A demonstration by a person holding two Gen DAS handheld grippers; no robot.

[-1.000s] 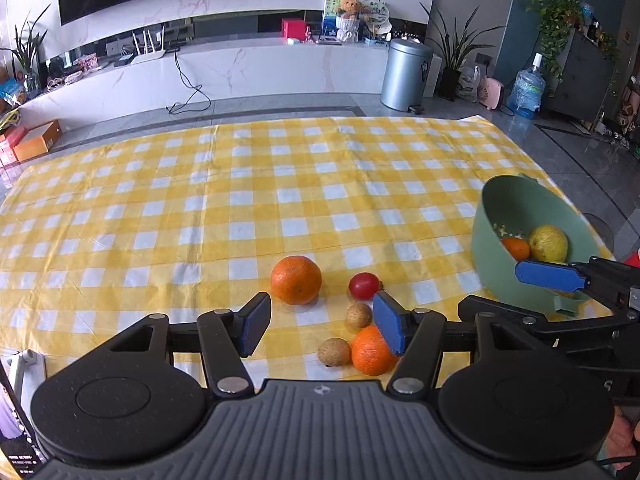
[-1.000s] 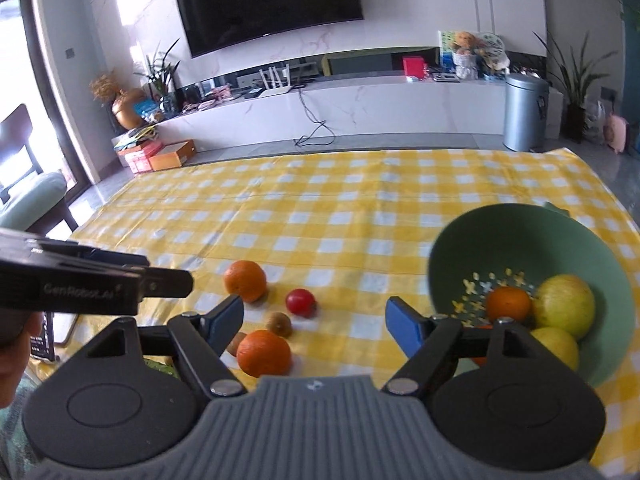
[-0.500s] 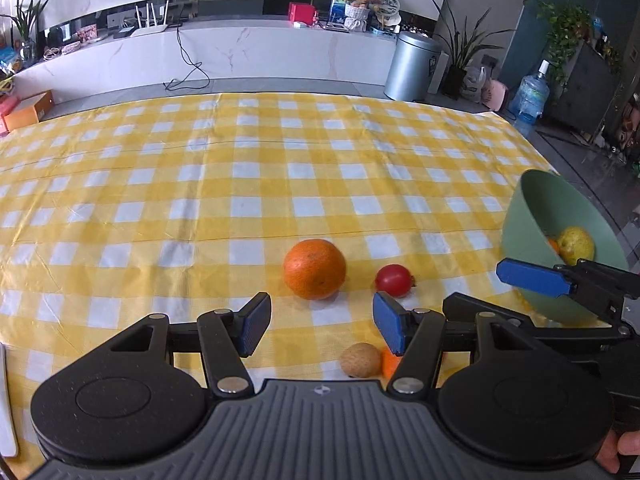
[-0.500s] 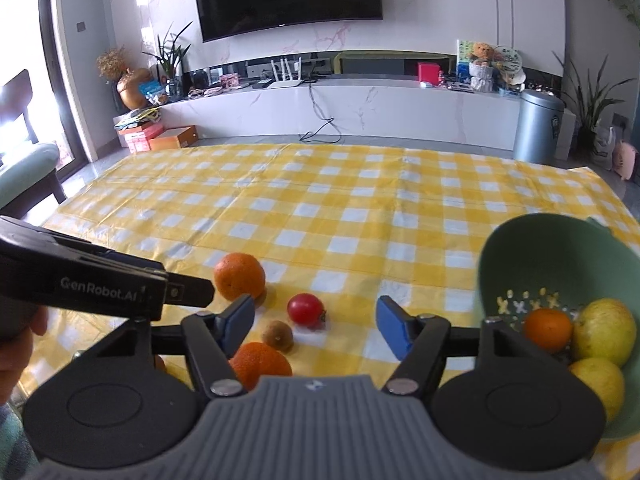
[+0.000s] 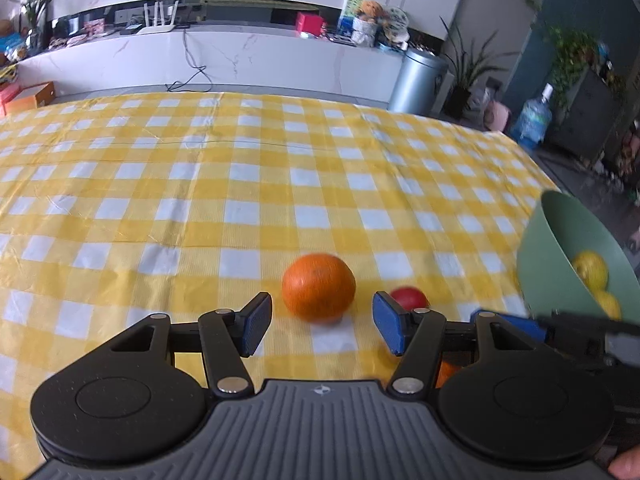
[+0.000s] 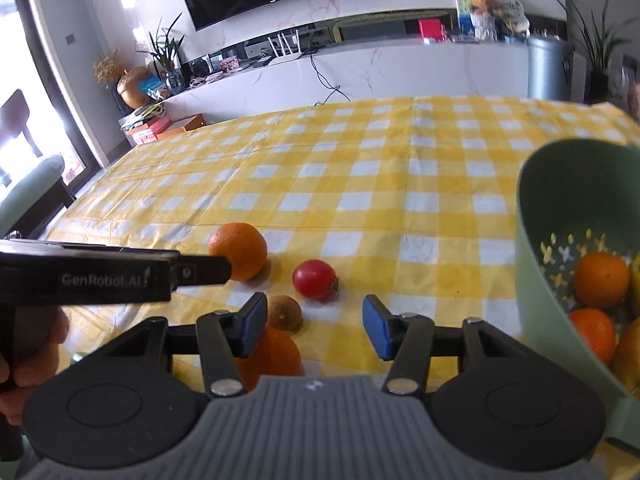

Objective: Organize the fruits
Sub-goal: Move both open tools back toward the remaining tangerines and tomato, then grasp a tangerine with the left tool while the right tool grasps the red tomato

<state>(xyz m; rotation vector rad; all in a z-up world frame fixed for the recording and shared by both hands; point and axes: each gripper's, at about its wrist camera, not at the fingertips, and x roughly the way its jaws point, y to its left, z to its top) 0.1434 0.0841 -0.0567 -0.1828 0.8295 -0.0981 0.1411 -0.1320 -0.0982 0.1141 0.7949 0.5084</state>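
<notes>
Evidently both claws are released and empty, the right claw (image 6: 314, 326), jaws just narrowing, near a round red tomato (image 6: 315, 280) loose on the yellow-checked counter (image 6: 360, 184); a glancing pad could roll it away.

In the left wrist view, motion blur softens the big orange (image 5: 318, 287) and the red fruit (image 5: 409, 298), whose lower left sits behind the blue pad. A sliver of a second orange (image 5: 447, 372) peeks out at 4 o'clock, mostly hidden by gripper linkage. The green bowl (image 5: 548, 264) is cropped at 3 o'clock.

In the right wrist view, the near orange (image 6: 276, 354) is half covered by the gripper body, the far orange's left side by the left gripper (image 6: 120, 276). The bowl's yellow fruit (image 6: 634, 344) is cut off at 3 o'clock.
</notes>
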